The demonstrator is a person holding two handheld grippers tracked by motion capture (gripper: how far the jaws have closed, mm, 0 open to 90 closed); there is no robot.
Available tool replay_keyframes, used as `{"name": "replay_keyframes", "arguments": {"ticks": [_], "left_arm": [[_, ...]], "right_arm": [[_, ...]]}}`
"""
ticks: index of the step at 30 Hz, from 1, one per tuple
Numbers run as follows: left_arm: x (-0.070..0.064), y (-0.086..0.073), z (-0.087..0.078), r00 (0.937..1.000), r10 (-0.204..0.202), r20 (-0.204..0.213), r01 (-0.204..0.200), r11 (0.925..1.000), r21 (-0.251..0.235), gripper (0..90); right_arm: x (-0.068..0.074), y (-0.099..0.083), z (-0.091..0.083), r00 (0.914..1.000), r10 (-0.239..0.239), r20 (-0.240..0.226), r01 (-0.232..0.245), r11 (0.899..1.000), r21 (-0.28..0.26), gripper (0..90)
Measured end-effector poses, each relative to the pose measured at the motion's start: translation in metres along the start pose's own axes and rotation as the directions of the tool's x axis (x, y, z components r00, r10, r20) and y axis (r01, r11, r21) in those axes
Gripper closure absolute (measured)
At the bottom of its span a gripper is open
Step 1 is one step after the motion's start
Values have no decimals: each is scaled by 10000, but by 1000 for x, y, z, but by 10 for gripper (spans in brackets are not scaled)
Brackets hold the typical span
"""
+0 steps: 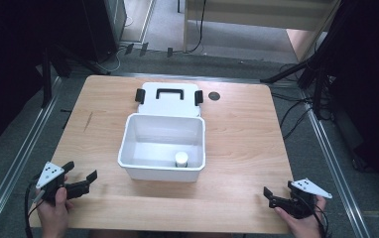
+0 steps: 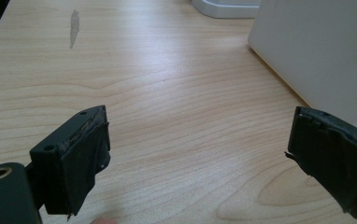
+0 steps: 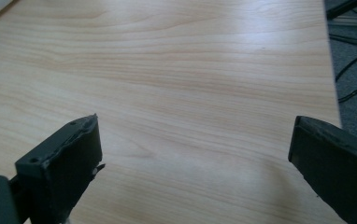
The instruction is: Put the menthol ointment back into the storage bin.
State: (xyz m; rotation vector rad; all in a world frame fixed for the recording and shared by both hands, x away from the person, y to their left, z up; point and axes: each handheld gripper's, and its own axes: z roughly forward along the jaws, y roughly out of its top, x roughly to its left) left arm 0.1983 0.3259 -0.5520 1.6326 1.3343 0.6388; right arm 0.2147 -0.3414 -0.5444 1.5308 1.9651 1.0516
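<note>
The jaws of the left gripper (image 1: 81, 181) are spread wide with nothing between them; in the left gripper view bare wood is seen between the taped pads (image 2: 85, 163). The jaws of the right gripper (image 1: 278, 193) are likewise held wide apart and empty, above the table's near right corner. Both grippers are held low by the person's hands at the near edge of the table (image 1: 237, 124), well apart from each other.

Between them, nearer the left gripper, a white bin (image 1: 128, 144) stands open. Inside it, against the near wall, a small white cylinder (image 1: 181, 159) is seen upright; whether it is a cup or a capped container cannot be told from the high view. Behind the bin, touching its far rim, the lid (image 1: 170, 101) lies flat, with a black handle and black latches at its sides.

If the cylinder is to be lifted out, trouble is judged most likely from its place hard against the near wall: a jaw could be blocked by the rim, or the cylinder tipped over. The light bin could also be pushed across the smooth wood if it is struck by a jaw.
</note>
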Motion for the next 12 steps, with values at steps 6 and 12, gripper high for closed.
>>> {"name": "replay_keyframes", "arguments": {"ticks": [6,12], "left_arm": [[1,0,1,9999,-135,-40,135,9999,95,66],[1,0,0,9997,-152,-202,153,9999,46,66]], "right_arm": [[-5,-4,-1,9984,574,17,-572,9963,-637,49],[-9,-7,-5,9962,857,-169,-871,9903,-1086,100]]}}
